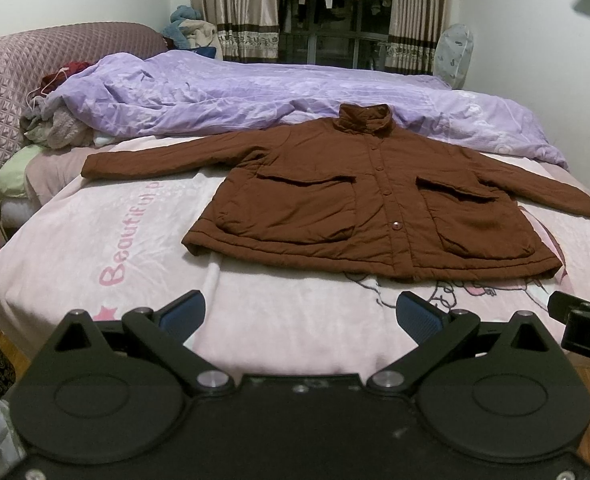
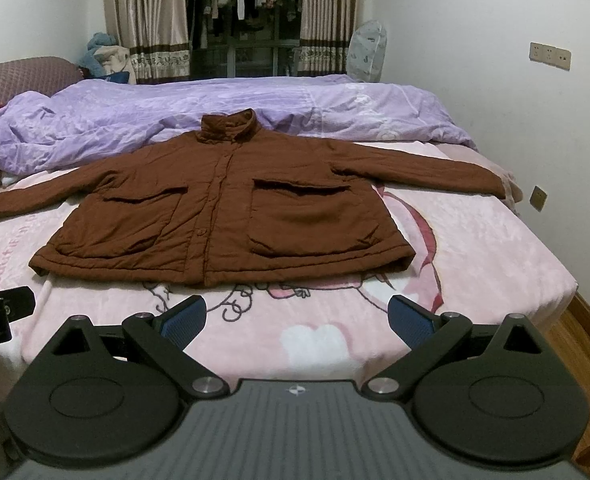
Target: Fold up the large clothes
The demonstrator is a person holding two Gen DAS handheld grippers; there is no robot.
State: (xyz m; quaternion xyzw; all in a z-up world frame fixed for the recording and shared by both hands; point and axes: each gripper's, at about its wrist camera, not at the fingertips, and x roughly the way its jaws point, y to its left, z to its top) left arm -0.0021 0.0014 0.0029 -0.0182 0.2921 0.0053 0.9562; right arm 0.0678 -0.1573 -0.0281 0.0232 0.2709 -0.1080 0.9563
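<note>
A brown padded jacket (image 1: 359,204) lies flat, front up, on the pink blanket (image 1: 95,240) of the bed, sleeves spread to both sides, collar toward the far side. It also shows in the right wrist view (image 2: 223,208). My left gripper (image 1: 301,312) is open and empty, held above the blanket short of the jacket's hem. My right gripper (image 2: 297,314) is open and empty, also short of the hem, above the pink blanket (image 2: 475,248). Part of the right gripper (image 1: 583,328) shows at the right edge of the left wrist view.
A crumpled purple duvet (image 1: 255,92) lies behind the jacket. A quilted headboard (image 1: 11,76) and piled clothes (image 1: 55,128) are at the left. Curtains (image 2: 147,20) and hanging laundry are at the back. Wooden floor (image 2: 587,344) runs along the bed's right side.
</note>
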